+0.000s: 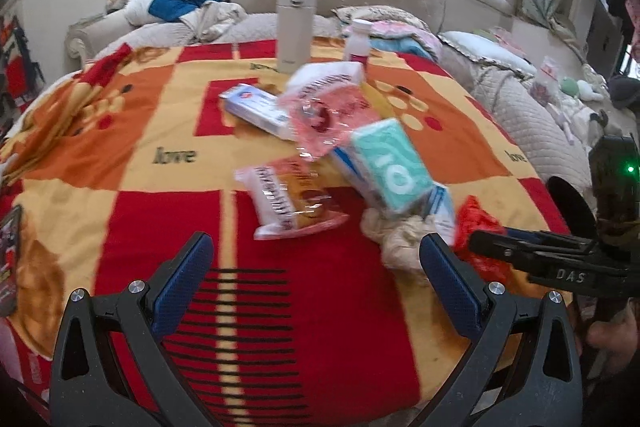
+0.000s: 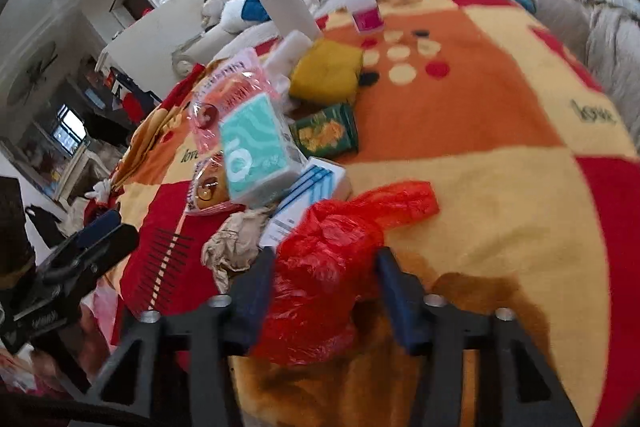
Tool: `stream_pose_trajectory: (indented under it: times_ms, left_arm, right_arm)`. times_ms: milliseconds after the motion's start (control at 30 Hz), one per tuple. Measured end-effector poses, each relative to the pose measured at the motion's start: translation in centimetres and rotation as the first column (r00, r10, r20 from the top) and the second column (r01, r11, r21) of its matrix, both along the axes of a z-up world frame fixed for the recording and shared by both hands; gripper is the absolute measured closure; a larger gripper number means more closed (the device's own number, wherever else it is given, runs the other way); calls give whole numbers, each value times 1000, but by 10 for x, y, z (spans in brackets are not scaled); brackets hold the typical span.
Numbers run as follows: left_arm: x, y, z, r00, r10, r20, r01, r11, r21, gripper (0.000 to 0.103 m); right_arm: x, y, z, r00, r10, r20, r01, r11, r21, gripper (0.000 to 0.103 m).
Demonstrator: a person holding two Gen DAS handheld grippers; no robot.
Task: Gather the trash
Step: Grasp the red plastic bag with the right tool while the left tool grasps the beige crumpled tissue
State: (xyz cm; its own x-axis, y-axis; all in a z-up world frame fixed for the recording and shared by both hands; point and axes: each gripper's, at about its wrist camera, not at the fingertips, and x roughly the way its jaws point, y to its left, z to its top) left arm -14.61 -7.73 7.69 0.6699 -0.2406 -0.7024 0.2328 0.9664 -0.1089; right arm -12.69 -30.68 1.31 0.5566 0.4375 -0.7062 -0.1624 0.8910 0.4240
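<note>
Trash bag (image 2: pixel 328 259), red plastic, sits between our right gripper (image 2: pixel 326 291) jaws, grip unclear; left gripper (image 1: pixel 316 275) gapes wide near the wrappers (image 1: pixel 288 203).

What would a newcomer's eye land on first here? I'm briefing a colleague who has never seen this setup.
Probably the red plastic bag, crumpled between the open fingers of the right gripper near the blanket's front edge. Next comes the heap of packets in the middle, topped by a teal tissue pack with a crumpled paper wad below it. Behind stands a tall beige flask, and the left gripper hovers open over the red patch.
</note>
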Motion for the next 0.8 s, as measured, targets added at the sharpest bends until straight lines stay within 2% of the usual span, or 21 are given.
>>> stream_pose_trajectory:
  times_ms: [133, 200, 267, 333, 367, 400, 633, 800]
  left_arm:
    - [9, -23, -12, 999, -48, -19, 49, 999, 10, 1]
    - [19, -37, -24, 994, -82, -72, 83, 997, 11, 2]
    - [26, -45, -35, 987, -105, -119, 105, 994, -7, 22]
    - [32, -49, -44, 977, -126, -173, 122, 992, -35, 53]
    - [33, -47, -44, 971, -146, -188, 129, 987, -100, 60]
    - [33, -45, -43, 966, -158, -204, 133, 983, -130, 77]
    - [17, -30, -13, 956, -187, -227, 150, 974, -171, 80]
    - [3, -37, 20, 963, -216, -164, 191, 969, -155, 80]
  right_arm:
    - [-11, -6, 9, 999, -7, 34, 8, 1000, -19, 61]
    - [-14, -15, 14, 999, -26, 44, 27, 999, -26, 61]
    - [-18, -25, 19, 997, -49, 54, 50, 998, -24, 61]
    - [-20, -33, 23, 995, -68, 67, 70, 997, -31, 61]
    - [-20, -38, 25, 995, -75, 71, 77, 997, -29, 61]
    - [-21, -43, 26, 994, -82, 76, 85, 996, -26, 61]
    - [-26, -68, 35, 987, -119, 108, 119, 993, 3, 62]
    - [-32, -85, 41, 981, -148, 125, 146, 989, 21, 62]
